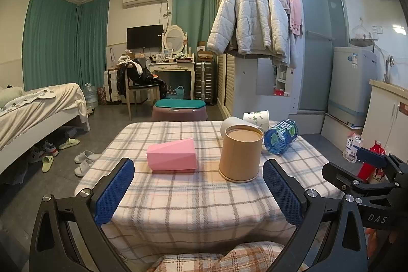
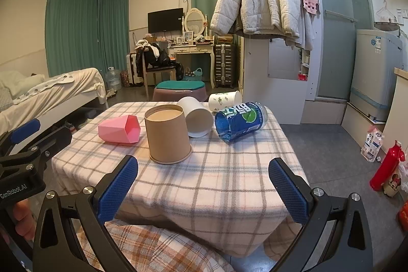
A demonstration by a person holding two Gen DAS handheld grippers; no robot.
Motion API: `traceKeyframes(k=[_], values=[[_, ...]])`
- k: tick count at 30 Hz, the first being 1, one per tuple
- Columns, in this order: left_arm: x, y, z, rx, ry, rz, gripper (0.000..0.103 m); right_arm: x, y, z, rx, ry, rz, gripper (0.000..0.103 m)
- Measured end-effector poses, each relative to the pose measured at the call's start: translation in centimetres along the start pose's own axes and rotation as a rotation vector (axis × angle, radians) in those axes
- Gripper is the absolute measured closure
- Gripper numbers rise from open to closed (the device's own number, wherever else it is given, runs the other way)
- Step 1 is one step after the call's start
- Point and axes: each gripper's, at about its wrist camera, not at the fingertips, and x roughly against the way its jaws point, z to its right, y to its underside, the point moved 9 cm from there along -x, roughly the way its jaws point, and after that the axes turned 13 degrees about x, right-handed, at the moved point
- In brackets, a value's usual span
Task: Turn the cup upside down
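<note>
Plaid cloth in pale pink, cream and grey covers the small table [image 1: 193, 198], and an orange-checked fabric lies just under both cameras at its near edge. Both grippers hang over that near edge, empty: the left gripper [image 1: 198, 191] has its blue-padded fingers spread wide, touching nothing, and the right gripper [image 2: 203, 190] is spread just as wide, also clear of everything. White lettering on the black frames reads "DAS" on the right one as seen from the left wrist, and "GenRobot.AI" on the left one as seen from the right wrist. Nearest on the cloth stands the brown paper cup [image 2: 167, 134], mouth down with its recessed base on top. Left of it the pink cup [image 2: 119, 129] lies on its side. Just behind the brown one a white cup [image 2: 197, 117] lies tipped over, beside a blue plastic bottle [image 2: 241, 121] with a printed label, also on its side, and a white cup with green print [image 2: 224, 100] near the far edge. Beyond the table are a mauve stool with a teal cushion [image 1: 179, 109], a bed [image 1: 38, 106], teal curtains, a dressing table, a TV, a white puffer jacket [image 1: 251, 17] hung on a wardrobe, and a washing machine [image 1: 353, 83]
</note>
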Motion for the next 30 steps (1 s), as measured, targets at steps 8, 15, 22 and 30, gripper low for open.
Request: traceKeyframes(k=[8,15,22,30], values=[[0.05,-0.04,0.15,-0.004,0.001,0.005,0.000,-0.07,0.26,-0.14,0.001,-0.001,-0.003,0.000],[0.09,0.03,0.24,-0.002,-0.001,0.005,0.000,-0.06,0.24,-0.15,-0.001,-0.001,-0.003,0.000],[0.07,0.03,0.21,-0.002,0.000,0.004,0.000,-0.12,0.36,-0.29,0.002,-0.003,-0.004,0.000],[0.15,0.06,0.21,-0.002,0.001,0.006,0.000,-0.04,0.39,-0.39,0.000,-0.002,0.000,0.000]])
